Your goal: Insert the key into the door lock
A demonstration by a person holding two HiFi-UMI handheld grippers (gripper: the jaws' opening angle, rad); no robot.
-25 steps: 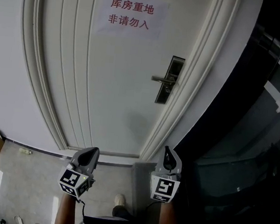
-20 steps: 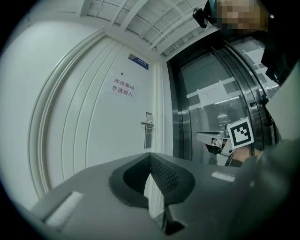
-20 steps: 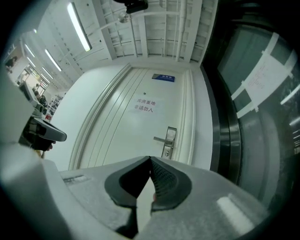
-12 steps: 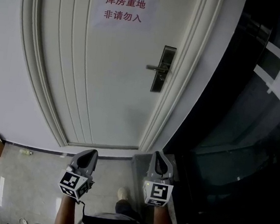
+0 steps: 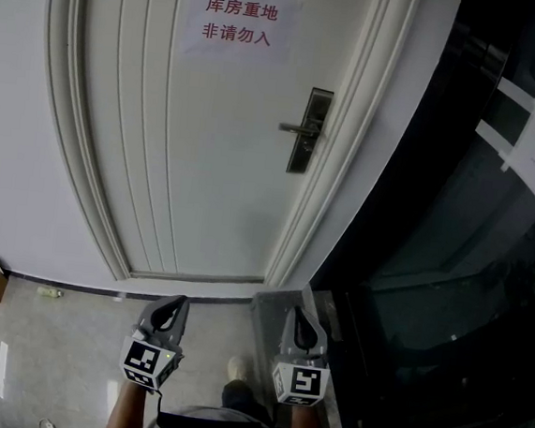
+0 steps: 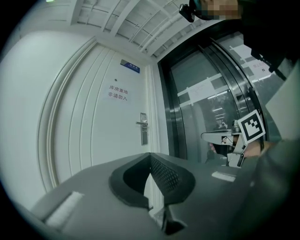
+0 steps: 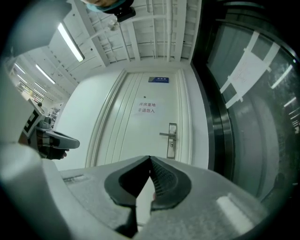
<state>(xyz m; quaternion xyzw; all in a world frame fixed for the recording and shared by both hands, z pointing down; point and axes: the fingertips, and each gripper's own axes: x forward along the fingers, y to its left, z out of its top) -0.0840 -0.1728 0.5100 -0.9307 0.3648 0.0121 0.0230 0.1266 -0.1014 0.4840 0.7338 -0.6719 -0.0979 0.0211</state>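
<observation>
Right gripper (image 5: 298, 320) dropped lower before the moulded white door (image 5: 226, 157).

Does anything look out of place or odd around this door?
Nothing looks damaged or askew: the door is closed, its handle sits level and the paper sign lies flat. One oddity: the left gripper and right gripper both have their jaws together, yet no key shows in either.

The door lock (image 5: 309, 132) is a dark upright plate near the white door's (image 5: 207, 156) right edge, with its silver lever (image 5: 293, 127) sticking out level to the left.
</observation>
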